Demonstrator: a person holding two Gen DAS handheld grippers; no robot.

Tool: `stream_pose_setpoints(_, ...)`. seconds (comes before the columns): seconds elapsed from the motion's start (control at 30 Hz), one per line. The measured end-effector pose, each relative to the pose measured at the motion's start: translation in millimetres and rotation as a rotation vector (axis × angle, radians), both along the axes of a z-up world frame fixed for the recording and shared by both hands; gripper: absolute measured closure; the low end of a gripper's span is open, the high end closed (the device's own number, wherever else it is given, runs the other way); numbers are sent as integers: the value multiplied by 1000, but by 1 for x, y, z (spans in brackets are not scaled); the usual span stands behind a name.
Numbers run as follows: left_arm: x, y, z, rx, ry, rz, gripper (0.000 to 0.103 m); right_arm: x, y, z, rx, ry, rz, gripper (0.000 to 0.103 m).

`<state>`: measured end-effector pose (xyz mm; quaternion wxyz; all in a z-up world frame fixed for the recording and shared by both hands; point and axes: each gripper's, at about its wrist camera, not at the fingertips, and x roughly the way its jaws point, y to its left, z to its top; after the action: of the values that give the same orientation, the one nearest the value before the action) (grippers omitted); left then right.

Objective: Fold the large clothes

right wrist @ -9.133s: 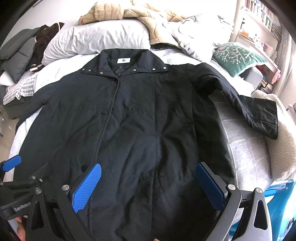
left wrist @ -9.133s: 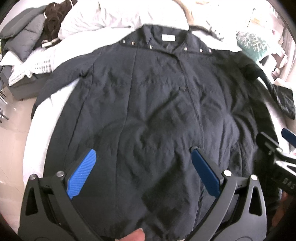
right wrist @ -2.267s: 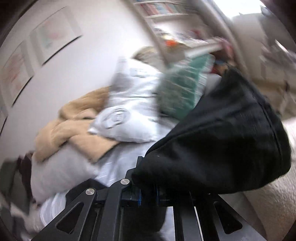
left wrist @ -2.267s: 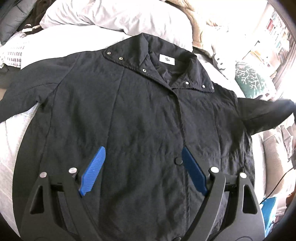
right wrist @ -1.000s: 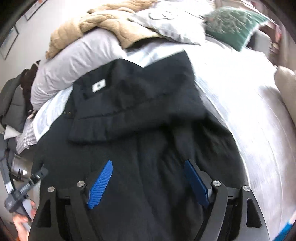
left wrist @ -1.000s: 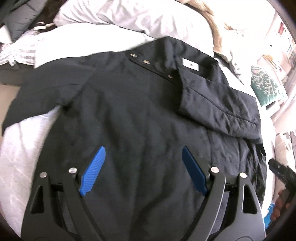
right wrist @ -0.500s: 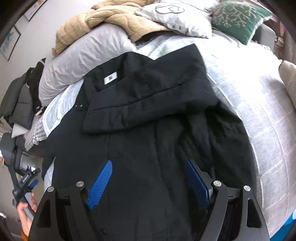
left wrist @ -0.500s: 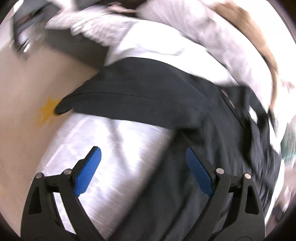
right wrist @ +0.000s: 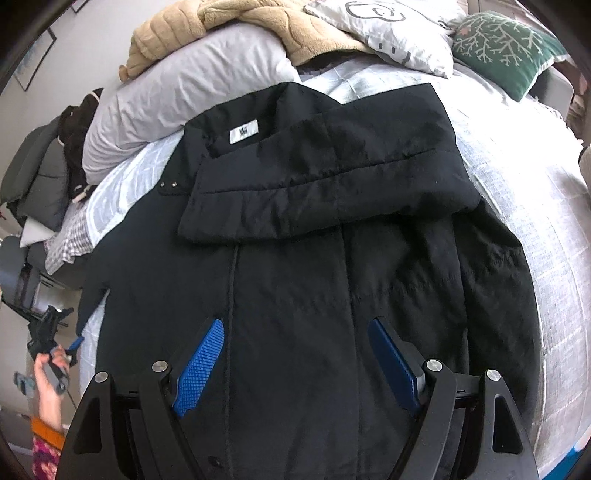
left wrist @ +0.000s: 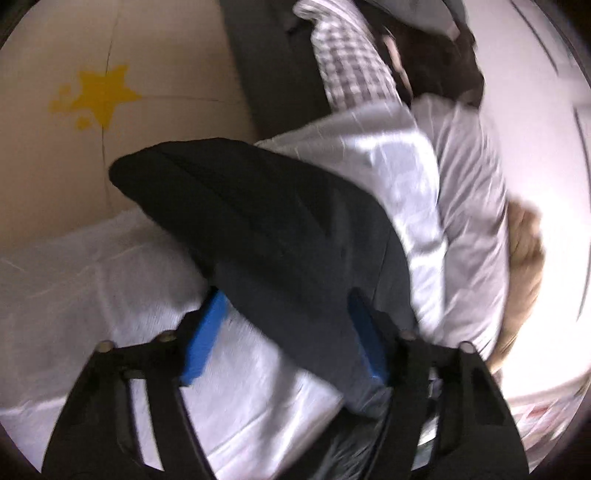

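Observation:
A large black coat (right wrist: 295, 277) lies face up on the bed (right wrist: 517, 192), collar toward the pillows. Its right sleeve (right wrist: 325, 184) is folded across the chest. My right gripper (right wrist: 295, 332) hovers open and empty above the coat's lower front. In the left wrist view the coat's left sleeve (left wrist: 258, 229) runs between the pads of my left gripper (left wrist: 286, 314), cuff pointing toward the bed's edge; the jaws stand open around the sleeve, partly narrowed. In the right wrist view the left gripper (right wrist: 51, 347) shows small at the sleeve's cuff.
Pillows (right wrist: 192, 85), a tan blanket (right wrist: 240, 22) and a green cushion (right wrist: 502, 44) lie at the head of the bed. A checked cloth (left wrist: 351, 62) and dark clothes (right wrist: 44, 173) lie beside the bed. The floor has a yellow star mark (left wrist: 99, 96).
My left gripper has swung left and closed in on the left sleeve, which now lies between its pads, and its jaws have narrowed. The right gripper has barely moved.

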<state>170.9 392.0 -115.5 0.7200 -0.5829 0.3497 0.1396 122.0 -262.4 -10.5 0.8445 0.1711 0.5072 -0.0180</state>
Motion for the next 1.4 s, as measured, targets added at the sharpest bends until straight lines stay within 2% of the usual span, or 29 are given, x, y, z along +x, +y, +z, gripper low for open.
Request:
stream_pose_setpoints(0.07,4,7,-5,-64,-43,77,45,0,1,-1,-8,-4,-4,20)
stream_pose_setpoints(0.1,8,9,-8,-89,-34,102,57,0,1,-1,-15,-8,-3,20)
stream_pose_setpoints(0.13,9,12,-10,-99,-14,121,78,2,3,-1,-22,-9,1,20)
stream_pose_setpoints(0.17,10,13,-10,-103,2,132,86,2,4,-1,-33,-9,5,20)
stream_pose_setpoints(0.23,13,12,-4,-112,23,149,93,2,4,-1,-57,-11,10,20)
stream_pose_setpoints(0.3,16,9,21,-19,5,127,94,2,4,1,-79,-22,9,20)
stream_pose_setpoints(0.33,19,3,38,53,-14,110,94,2,3,3,-85,-28,8,20)
stream_pose_setpoints(0.37,22,-5,59,127,-45,89,95,2,3,4,-89,-35,8,20)
stream_pose_setpoints(0.4,24,-11,74,170,-78,76,95,2,2,6,-89,-46,10,20)
stream_pose_setpoints(0.53,36,-48,142,322,-240,-3,96,2,2,11,-88,-67,17,20)
stream_pose_setpoints(0.67,46,-103,203,485,-402,-162,96,1,0,15,-80,-81,15,20)
stream_pose_setpoints(0.8,52,-172,236,562,-523,-372,96,0,-2,18,-69,-94,8,20)
stream_pose_setpoints(0.87,48,-204,239,573,-554,-469,96,-1,-3,19,-66,-95,6,20)
stream_pose_setpoints(1.0,49,-277,226,606,-580,-678,96,0,-4,18,-62,-92,4,20)
stream_pose_setpoints(1.1,55,-323,201,622,-552,-807,95,1,-4,16,-57,-87,4,20)
stream_pose_setpoints(1.23,52,-392,144,680,-432,-1026,91,4,-4,13,-47,-77,-1,20)
stream_pose_setpoints(1.3,51,-421,102,747,-316,-1153,82,6,-4,11,-46,-72,-1,20)
stream_pose_setpoints(1.33,51,-435,74,807,-240,-1217,78,7,-4,10,-46,-70,0,20)
stream_pose_setpoints(1.37,45,-439,57,853,-211,-1244,77,8,-4,10,-46,-68,-1,20)
stream_pose_setpoints(1.4,37,-441,48,901,-217,-1257,76,9,-4,9,-45,-66,-1,20)
